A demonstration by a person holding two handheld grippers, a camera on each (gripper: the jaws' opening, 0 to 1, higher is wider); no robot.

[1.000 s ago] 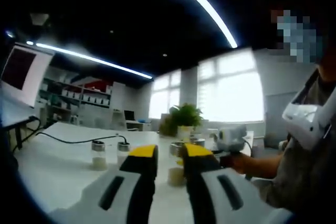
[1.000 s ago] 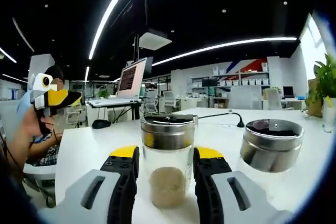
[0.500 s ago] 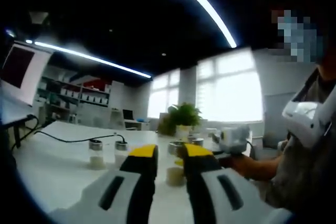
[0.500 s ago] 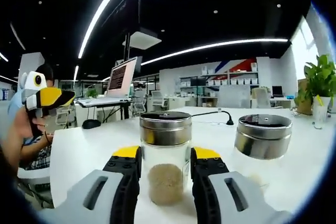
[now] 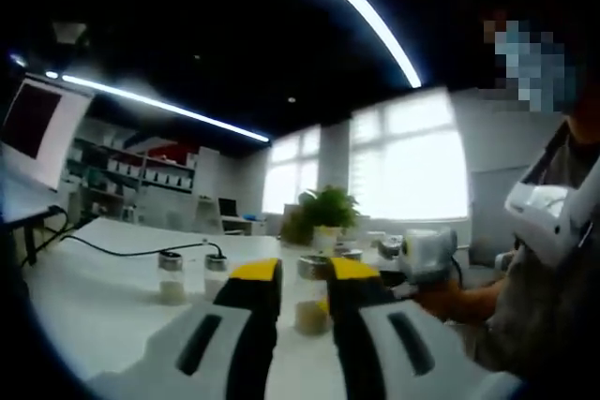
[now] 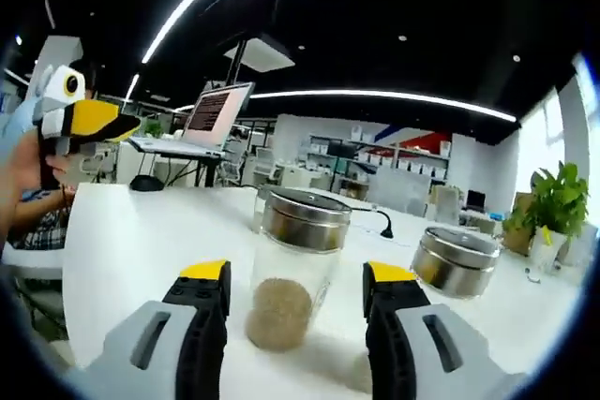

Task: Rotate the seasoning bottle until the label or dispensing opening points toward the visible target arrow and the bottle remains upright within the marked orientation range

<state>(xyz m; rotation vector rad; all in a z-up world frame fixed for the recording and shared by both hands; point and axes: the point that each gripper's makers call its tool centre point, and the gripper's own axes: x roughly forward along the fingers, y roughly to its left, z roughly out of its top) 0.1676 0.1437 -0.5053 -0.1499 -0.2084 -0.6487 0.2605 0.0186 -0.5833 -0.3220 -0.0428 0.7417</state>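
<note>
The seasoning bottle (image 6: 292,269) is clear glass with a metal lid and tan powder in the bottom. It stands on the white table (image 6: 131,241) and looks tilted in the right gripper view. My right gripper (image 6: 296,278) is open, with a yellow-tipped jaw on each side of the bottle and a small gap on both sides. The left gripper (image 6: 89,121) is held in the air at the far left by a hand, its yellow tips together. In the left gripper view my left gripper (image 5: 305,274) has its jaws close together, and the right gripper (image 5: 427,252) shows at the right.
A second metal-lidded jar (image 6: 455,259) stands right of the bottle. A black cable (image 6: 384,222), a laptop (image 6: 202,119) and a potted plant (image 6: 553,208) lie beyond. In the left gripper view two small jars (image 5: 172,278) and a person's body (image 5: 553,259) are close.
My right gripper's jaws have spread apart and let go of the seasoning bottle, and its view has tilted. The left gripper view has barely changed.
</note>
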